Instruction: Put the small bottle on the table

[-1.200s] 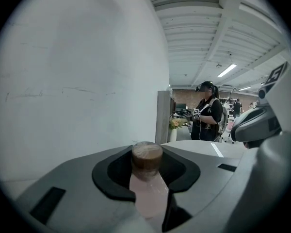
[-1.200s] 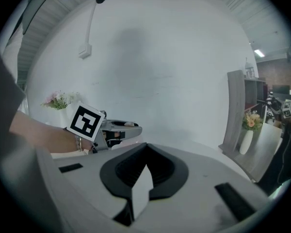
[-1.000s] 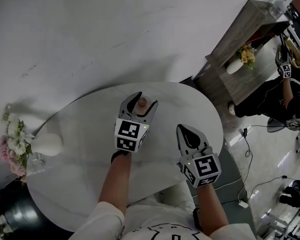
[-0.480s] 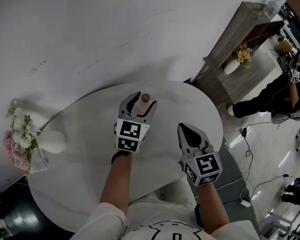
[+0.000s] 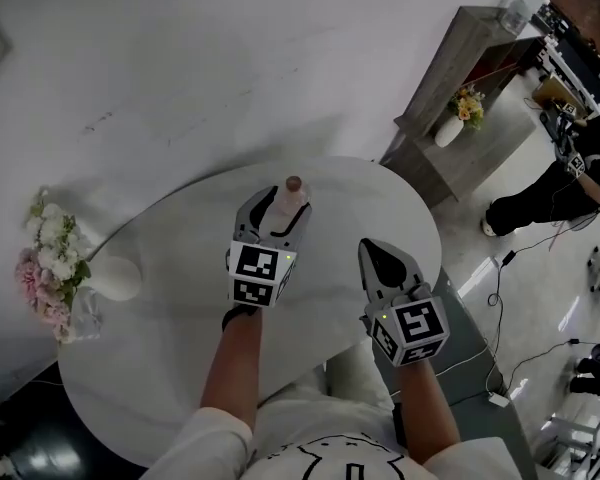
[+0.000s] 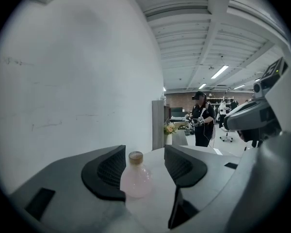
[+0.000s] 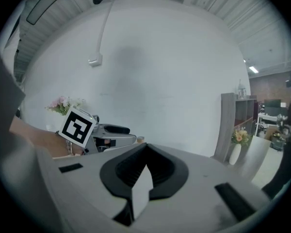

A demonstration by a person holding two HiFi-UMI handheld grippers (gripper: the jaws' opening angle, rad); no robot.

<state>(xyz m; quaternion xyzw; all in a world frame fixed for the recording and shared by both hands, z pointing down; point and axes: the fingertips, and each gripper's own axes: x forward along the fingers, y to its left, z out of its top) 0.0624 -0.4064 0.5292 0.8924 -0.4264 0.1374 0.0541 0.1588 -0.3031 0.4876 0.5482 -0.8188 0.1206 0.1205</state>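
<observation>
The small bottle [image 5: 289, 196] seems set down on the bench [image 5: 160, 338], centre frame; my left gripper [image 5: 277, 213], spread around it, should back straight away.

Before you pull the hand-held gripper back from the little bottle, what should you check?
1. The small bottle stands upright on the table: ok.
2. The left hand-held gripper has its jaws apart: ok.
3. The bottle is clear of both sides: cannot tell. It sits very close to one pad.
4. The right hand-held gripper is shut, empty and off to the side: ok.
5. The flower vase is well out of the way: ok.
</observation>
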